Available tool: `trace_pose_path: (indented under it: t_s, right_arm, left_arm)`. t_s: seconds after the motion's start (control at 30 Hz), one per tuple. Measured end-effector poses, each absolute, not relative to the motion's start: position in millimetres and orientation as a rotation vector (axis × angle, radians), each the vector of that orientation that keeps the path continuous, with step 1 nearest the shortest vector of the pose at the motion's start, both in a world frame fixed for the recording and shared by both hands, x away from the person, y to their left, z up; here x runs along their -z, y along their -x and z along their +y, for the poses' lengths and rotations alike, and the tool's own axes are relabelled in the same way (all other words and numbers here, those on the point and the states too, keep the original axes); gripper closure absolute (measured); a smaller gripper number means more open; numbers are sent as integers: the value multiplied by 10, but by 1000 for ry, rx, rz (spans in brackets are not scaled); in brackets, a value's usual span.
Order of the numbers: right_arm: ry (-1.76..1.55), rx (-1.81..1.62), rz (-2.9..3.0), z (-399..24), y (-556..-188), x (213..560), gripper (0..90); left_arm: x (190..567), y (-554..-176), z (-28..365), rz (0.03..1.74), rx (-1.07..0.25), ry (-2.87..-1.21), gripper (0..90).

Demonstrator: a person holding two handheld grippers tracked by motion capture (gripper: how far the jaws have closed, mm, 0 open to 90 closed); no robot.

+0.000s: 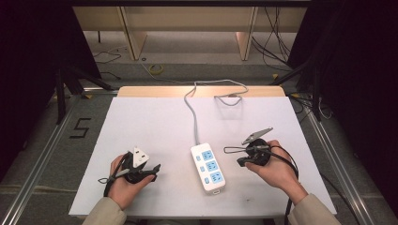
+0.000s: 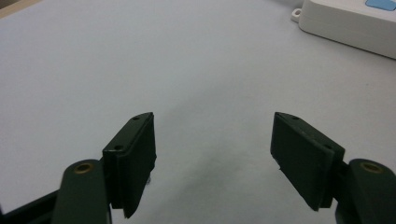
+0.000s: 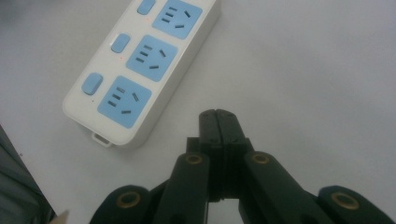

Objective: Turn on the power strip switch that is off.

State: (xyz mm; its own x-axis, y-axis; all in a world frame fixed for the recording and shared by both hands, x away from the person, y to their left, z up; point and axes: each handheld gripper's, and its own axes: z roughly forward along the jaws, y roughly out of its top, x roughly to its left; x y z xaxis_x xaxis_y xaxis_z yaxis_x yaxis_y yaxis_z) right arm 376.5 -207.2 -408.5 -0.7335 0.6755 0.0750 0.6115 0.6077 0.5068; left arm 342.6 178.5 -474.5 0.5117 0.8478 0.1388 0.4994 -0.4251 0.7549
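a: high view first, from the left; what sits there?

b: the person's left hand (image 1: 123, 180) holds the left gripper (image 1: 152, 169) low over the white table (image 1: 150, 122), near its front edge; a grey three-cornered plate (image 1: 139, 156) rides on top of it, and a cable (image 1: 109, 180) loops out past the wrist.

a: and its jaws?

b: in the left gripper view they stand wide apart, nothing between them; only bare table lies ahead, with a corner of the power strip (image 2: 355, 23) at the upper right.

a: moving to the middle?

b: the power strip (image 1: 208, 168) lies flat on the table between the two hands, well apart from the left gripper and nearer the right one; it is white with three blue sockets in a row and three small blue buttons beside them; its grey cord (image 1: 191, 110) runs away toward the far edge of the table and curls there.

a: and the right side?

b: the right hand (image 1: 277, 168) holds the right gripper (image 1: 227, 150) just beside the strip, its tip pointing toward it; its own plate (image 1: 256, 136) tilts upward.

a: jaws there?

b: in the right gripper view the right gripper (image 3: 218, 122) has its jaws pressed together, holding nothing; they hover over bare table, close to the near end of the power strip (image 3: 140, 70) but not touching it.
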Motion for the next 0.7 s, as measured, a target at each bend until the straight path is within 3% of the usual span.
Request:
trace_pose_path:
  t_s: [0.7]
  right_arm:
    - [-1069,-743,2747,-1883,-3809,4028,900]
  left_arm:
    - [4743,-3426,1779,1088,-686,-2100,313]
